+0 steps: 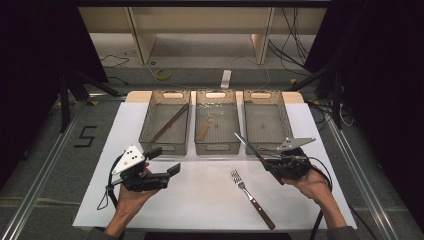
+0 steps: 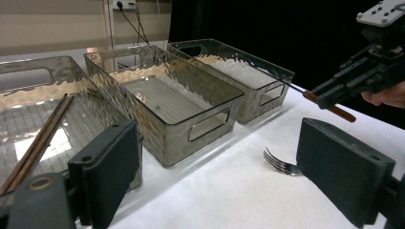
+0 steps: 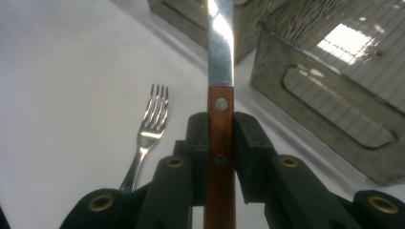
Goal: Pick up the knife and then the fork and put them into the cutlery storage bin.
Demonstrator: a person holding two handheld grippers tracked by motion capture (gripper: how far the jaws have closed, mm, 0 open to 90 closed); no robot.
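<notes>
- White sheeting covers the table (image 1: 210, 195), with dark curtains to either side and cables on the floor beyond.
- Three clear baskets stand in a row at the far side: the left basket (image 1: 165, 146) holds brown chopsticks (image 1: 169, 123), the middle basket (image 1: 216, 146) holds a small wooden-handled utensil too small to identify, and the right basket (image 1: 265, 145) looks bare.
- Right tool (image 1: 276, 163) is clamped on the wooden handle of a knife (image 3: 220, 71); the blade points away toward the right basket, raised off the table.
- Left tool (image 1: 161, 161) is held above the table near the left basket, jaws spread wide with nothing between them.
- A fork (image 1: 251, 198) lies on the sheet between the two hands, tines toward the baskets.
</notes>
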